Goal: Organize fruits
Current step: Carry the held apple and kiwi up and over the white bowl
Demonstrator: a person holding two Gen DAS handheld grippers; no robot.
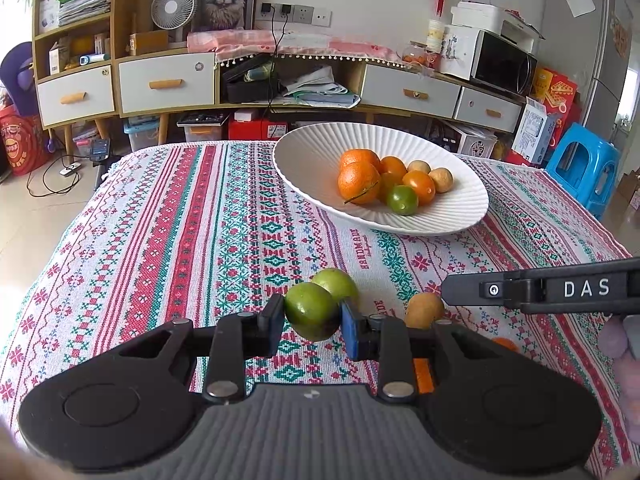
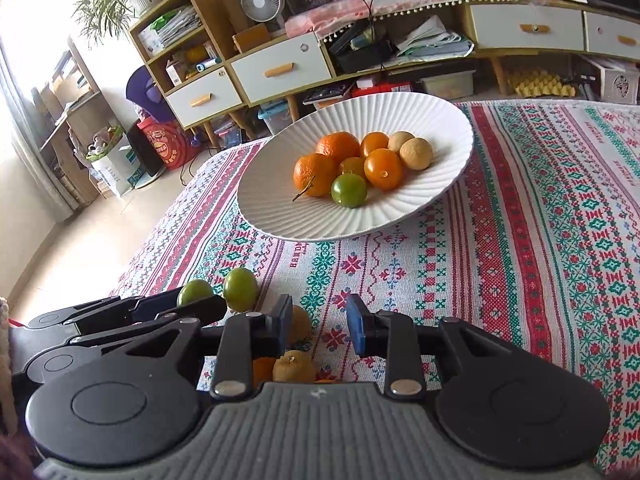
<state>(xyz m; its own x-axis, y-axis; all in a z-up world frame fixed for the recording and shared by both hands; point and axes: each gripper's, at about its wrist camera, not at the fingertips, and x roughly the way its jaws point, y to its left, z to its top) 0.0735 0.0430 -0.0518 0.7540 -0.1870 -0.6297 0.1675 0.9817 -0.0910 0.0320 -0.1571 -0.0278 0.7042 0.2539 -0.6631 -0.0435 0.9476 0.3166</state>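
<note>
My left gripper (image 1: 312, 322) is shut on a green fruit (image 1: 310, 312) and holds it just above the cloth. A second green fruit (image 1: 338, 282) lies right behind it, and a yellow-brown fruit (image 1: 424, 310) lies to the right. The white ribbed bowl (image 1: 308, 152) further back holds several orange, tan and one green fruit (image 1: 402, 200). My right gripper (image 2: 318, 322) is open and empty over the cloth, with a yellow-brown fruit (image 2: 300, 322) by its left finger and a yellow-orange fruit (image 2: 294, 366) beneath. The bowl (image 2: 400, 112) shows there too.
The table is covered by a patterned cloth (image 1: 180, 240). The right gripper's body (image 1: 552, 290) reaches in from the right in the left wrist view. Behind the table stand a cabinet with drawers (image 1: 168, 80) and a blue stool (image 1: 584, 164).
</note>
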